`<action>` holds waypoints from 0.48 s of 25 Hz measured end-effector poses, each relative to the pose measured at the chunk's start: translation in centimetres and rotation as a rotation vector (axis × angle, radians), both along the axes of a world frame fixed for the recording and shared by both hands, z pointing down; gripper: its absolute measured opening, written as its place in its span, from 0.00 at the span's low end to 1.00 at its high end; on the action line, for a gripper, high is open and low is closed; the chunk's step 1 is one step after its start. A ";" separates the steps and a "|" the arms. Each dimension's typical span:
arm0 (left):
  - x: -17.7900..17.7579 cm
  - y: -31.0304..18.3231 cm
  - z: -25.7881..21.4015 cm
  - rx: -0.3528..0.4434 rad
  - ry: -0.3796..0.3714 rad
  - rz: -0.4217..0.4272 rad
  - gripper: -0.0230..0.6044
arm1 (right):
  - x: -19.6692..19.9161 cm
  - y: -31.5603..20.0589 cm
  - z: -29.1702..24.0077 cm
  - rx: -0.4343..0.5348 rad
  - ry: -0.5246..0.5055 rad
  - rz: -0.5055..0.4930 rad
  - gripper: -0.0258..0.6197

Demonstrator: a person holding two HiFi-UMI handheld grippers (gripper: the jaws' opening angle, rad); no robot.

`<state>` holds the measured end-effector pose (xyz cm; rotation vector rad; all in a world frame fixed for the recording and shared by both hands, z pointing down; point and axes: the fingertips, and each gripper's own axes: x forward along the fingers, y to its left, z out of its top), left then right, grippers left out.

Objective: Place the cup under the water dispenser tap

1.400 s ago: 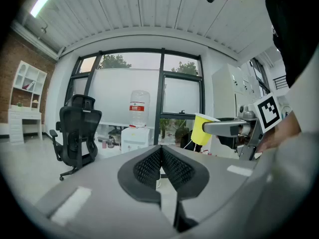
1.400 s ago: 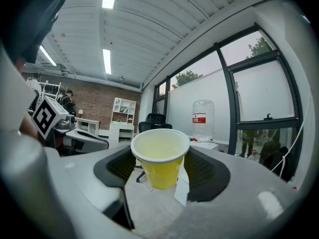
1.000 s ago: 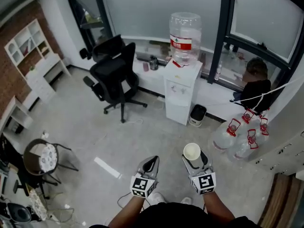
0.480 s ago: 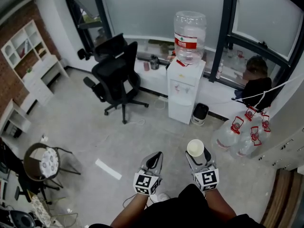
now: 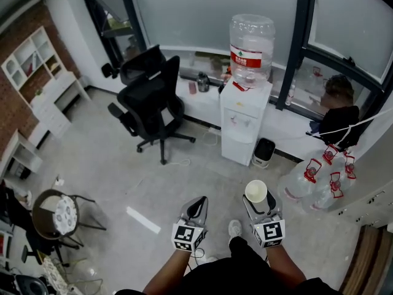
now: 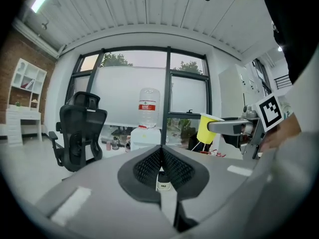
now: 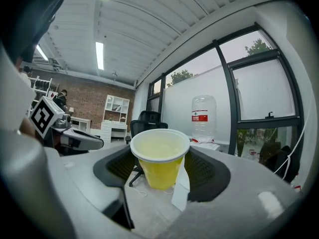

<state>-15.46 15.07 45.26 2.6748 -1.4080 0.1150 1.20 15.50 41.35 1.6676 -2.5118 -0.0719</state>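
- The cup (image 7: 160, 158) is already picked up: the right gripper (image 5: 258, 201) carries it upright, its jaws closed against the cup's sides just under the rim
- The left gripper (image 6: 162, 157) carries nothing; its two ribbed dark pads are pressed together
- The placing itself is not yet done: the water dispenser (image 5: 244, 125) stands well apart from the cup, across a stretch of bare floor by the window wall, so the approach and the set-down under the tap both appear to be left
- The taps on the dispenser's front are too small in the head view to make out clearly
- The cup is a thin yellow tapered one, likely paper, with a rolled white rim and a pale inside; it looks light and easy to crush, so a gentle hold seems wise
- The dispenser is a white boxy cabinet topped by a large clear plastic bottle (image 5: 252, 42) with a red label
- The gripper pads show a fine mesh-like texture set in smooth grey shells
- An office chair (image 5: 150, 100) in black mesh stands to the dispenser's left, and spare clear jugs (image 5: 319, 183) with red handles cluster on the floor to its right
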 end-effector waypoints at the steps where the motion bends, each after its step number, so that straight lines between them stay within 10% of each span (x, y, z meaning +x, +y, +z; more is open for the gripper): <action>1: 0.1 -1.0 0.0 0.001 -0.003 -0.003 0.06 | 0.2 -1.0 0.2 -0.003 -0.003 -0.001 0.52; 12: 3.4 -11.1 -1.1 0.011 -0.036 -0.010 0.06 | 2.7 -11.9 0.1 -0.012 -0.007 -0.036 0.51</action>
